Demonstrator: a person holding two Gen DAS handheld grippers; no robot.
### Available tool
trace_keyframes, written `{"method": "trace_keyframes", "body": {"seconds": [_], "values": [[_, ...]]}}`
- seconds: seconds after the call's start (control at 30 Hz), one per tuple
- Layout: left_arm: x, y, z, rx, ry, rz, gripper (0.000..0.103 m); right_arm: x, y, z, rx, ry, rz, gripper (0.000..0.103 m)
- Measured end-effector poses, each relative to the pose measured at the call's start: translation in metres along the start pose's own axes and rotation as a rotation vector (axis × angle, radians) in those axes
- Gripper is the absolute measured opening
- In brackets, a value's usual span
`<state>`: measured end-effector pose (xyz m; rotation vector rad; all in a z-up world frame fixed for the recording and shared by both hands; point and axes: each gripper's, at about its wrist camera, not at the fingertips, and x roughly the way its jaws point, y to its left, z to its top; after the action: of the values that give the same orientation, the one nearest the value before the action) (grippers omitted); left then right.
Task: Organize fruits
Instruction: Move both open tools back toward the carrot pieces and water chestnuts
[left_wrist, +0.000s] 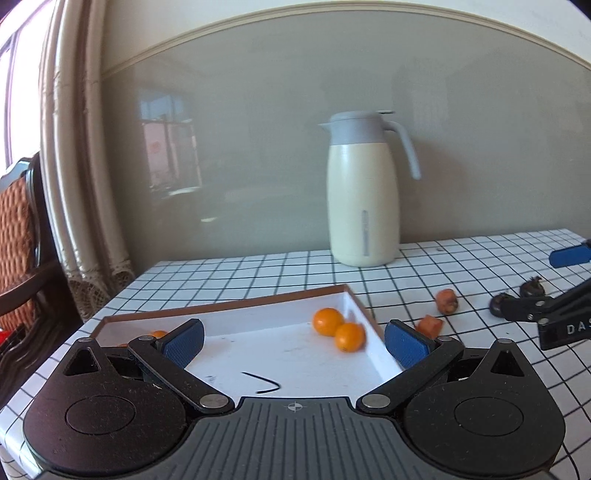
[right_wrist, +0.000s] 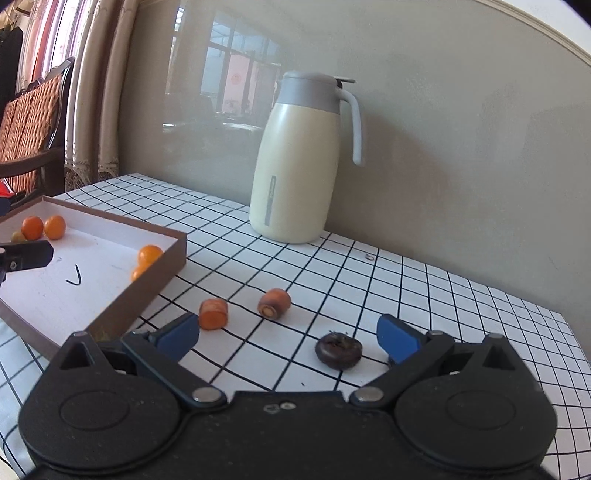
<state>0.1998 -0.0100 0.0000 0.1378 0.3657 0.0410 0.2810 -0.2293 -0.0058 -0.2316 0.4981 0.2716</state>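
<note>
Only right wrist view shows tray's (right_wrist: 110, 295) far-corner oranges (right_wrist: 43, 227) clearly.

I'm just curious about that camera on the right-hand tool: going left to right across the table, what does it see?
Brown tray with small oranges → cut carrot piece → second carrot piece → dark round fruit. The cream jug stands farther back.

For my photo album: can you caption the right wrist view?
Open right claw over two carrot pieces, a dark fruit and a tray of oranges.
</note>
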Motion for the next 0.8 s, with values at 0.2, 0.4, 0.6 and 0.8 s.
{"method": "trace_keyframes", "body": {"seconds": [0.2, 0.4, 0.6, 0.8], "values": [[0.005, -0.019, 0.004, -0.009, 0.001, -0.032, 0.103, -0.003, -0.006, -0.006, -0.001, 0.0, -0.016, 0.097], [0.012, -0.039, 0.007, -0.006, 0.0, -0.061, 0.103, -0.005, -0.019, -0.015, 0.006, 0.017, -0.041, 0.097], [0.027, -0.067, 0.011, 0.007, 0.011, -0.098, 0.103, -0.004, -0.039, -0.024, 0.051, 0.034, -0.083, 0.097], [0.04, -0.098, 0.014, 0.048, 0.006, -0.129, 0.103, 0.0, -0.063, -0.028, 0.12, 0.03, -0.135, 0.097]]}}
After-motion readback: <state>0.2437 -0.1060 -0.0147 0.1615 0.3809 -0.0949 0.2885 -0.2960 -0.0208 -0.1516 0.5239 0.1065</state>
